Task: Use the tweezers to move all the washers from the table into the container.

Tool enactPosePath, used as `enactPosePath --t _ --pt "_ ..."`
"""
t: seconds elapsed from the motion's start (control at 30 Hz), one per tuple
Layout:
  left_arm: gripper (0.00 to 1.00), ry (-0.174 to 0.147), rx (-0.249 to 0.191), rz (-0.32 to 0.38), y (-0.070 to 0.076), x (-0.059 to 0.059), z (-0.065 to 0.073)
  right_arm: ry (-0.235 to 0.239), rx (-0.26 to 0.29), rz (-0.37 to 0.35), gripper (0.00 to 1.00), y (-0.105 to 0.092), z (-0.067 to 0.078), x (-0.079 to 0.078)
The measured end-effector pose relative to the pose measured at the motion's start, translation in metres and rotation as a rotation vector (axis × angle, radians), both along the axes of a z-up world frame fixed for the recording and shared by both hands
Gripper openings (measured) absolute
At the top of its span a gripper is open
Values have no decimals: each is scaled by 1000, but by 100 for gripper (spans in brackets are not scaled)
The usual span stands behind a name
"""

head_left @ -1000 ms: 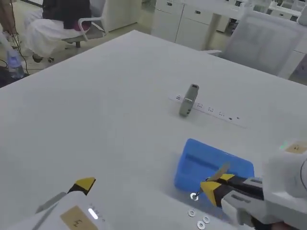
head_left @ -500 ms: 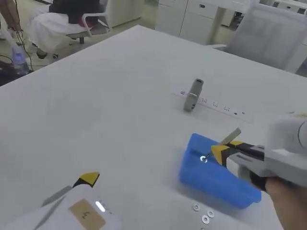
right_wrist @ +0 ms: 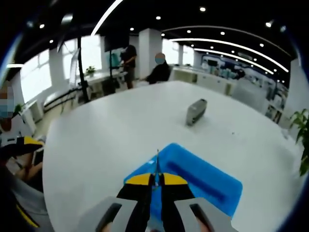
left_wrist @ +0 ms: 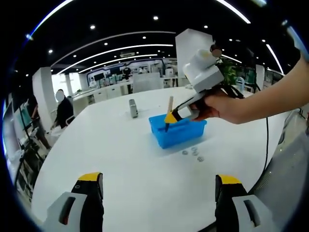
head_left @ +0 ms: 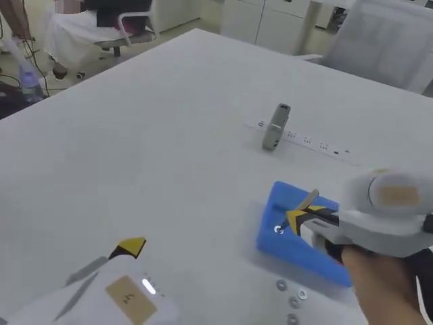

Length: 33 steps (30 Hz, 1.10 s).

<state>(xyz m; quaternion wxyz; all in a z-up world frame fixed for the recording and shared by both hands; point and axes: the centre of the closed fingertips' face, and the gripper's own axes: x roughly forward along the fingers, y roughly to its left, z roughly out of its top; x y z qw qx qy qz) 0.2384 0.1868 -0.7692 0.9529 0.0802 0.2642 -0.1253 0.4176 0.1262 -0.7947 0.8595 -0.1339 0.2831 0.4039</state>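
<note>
The blue container [head_left: 308, 249] stands on the white table [head_left: 149, 156] near its front right. My right gripper [head_left: 298, 218] is shut on the tweezers [head_left: 309, 201], whose thin tips [right_wrist: 157, 166] point down over the container's left end. A small washer [head_left: 278, 230] hangs at the tweezer tip, just above the container [right_wrist: 203, 181]. Three loose washers [head_left: 292, 295] lie on the table in front of the container, also seen as the washers [left_wrist: 193, 153]. My left gripper [left_wrist: 159, 186] is open and holds nothing, low at the left gripper [head_left: 108, 261].
A grey block [head_left: 276, 126] stands on a flat white strip [head_left: 318, 145] behind the container. Office chairs [head_left: 122, 30] and a seated person are past the table's far edge. A person's hand [left_wrist: 227, 104] holds the right gripper [left_wrist: 181, 112].
The right gripper has lifted the washer from beside the loose washers up and over the container's left end. The left gripper has stayed low at the left.
</note>
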Motion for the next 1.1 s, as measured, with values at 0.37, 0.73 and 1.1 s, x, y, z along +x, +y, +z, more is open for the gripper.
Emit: enactPosePath --t 0.37,0.73,1.1 --pt "99 16 13 -2 1 -1 -4 26 -8 -8 3 4 -14 2" --pt "99 18 17 -1 2 -1 -4 24 -2 -1 4 3 -12 -3" --pt "99 11 13 0 1 -1 -3 -32 38 20 2 -6 29 -19"
